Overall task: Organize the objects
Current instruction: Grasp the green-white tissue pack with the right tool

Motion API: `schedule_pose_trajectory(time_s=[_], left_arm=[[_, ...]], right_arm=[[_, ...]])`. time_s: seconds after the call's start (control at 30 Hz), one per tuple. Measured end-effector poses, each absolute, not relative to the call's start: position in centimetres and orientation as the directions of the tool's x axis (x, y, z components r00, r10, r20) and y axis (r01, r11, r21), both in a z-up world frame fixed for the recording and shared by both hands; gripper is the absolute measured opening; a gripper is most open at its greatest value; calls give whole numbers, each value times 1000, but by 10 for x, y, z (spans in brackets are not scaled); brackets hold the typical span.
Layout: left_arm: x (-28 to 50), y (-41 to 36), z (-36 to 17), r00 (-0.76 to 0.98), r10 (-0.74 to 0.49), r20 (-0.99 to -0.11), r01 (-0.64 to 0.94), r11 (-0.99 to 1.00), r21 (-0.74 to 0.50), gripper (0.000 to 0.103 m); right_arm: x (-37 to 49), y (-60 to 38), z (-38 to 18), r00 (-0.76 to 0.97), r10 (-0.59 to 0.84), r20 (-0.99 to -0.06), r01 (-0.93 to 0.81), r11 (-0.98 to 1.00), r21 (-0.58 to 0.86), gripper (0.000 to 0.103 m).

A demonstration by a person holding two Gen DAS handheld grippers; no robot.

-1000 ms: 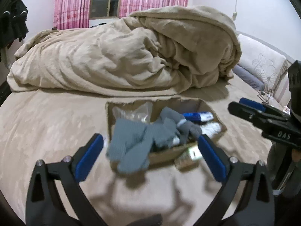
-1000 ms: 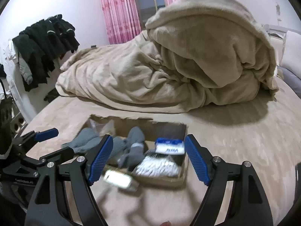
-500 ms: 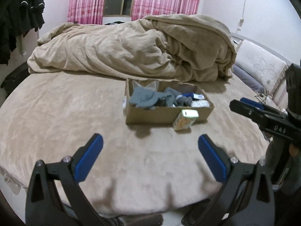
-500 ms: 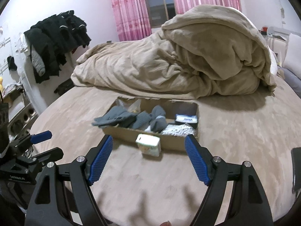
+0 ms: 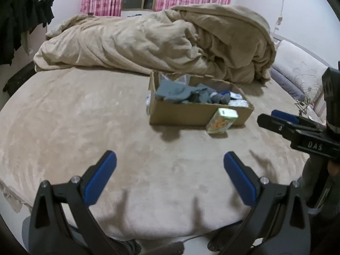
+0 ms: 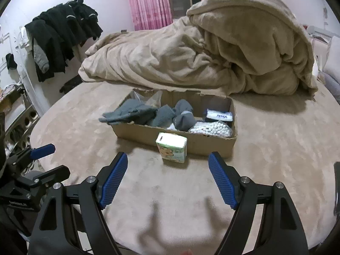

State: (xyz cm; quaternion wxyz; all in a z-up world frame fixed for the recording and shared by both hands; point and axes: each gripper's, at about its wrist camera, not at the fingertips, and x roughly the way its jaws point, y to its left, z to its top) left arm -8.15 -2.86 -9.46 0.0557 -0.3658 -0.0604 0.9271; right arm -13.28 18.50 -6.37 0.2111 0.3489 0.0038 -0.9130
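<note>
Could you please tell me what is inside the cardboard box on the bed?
The box holds grey socks, a blue-white Vinda pack, cotton swabs and clear plastic. Anything under the socks is hidden.

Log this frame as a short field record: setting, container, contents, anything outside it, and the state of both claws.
setting: bed with heaped beige blanket
container: open cardboard box
contents: grey socks, blue tissue pack, bag of white cotton swabs
outside: small tissue pack standing against box front
left claw: open, empty, short of box
right claw: open, empty, facing small tissue pack
</note>
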Motion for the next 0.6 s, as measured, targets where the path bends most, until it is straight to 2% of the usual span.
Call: schedule_pose_trajectory(time_s=[0.4,0.6], left_arm=[[-133,-24,-136,-680,121,-723,-54,-992,-115,102],[-158,-20,-154,-668,113,-736,-19,-991,-135,102]], right_arm=[[-174,169,-102,-619,-361,-697,370,-917,147,81],[-193,160,-118,-602,-369,-708,353,-918,178,81]])
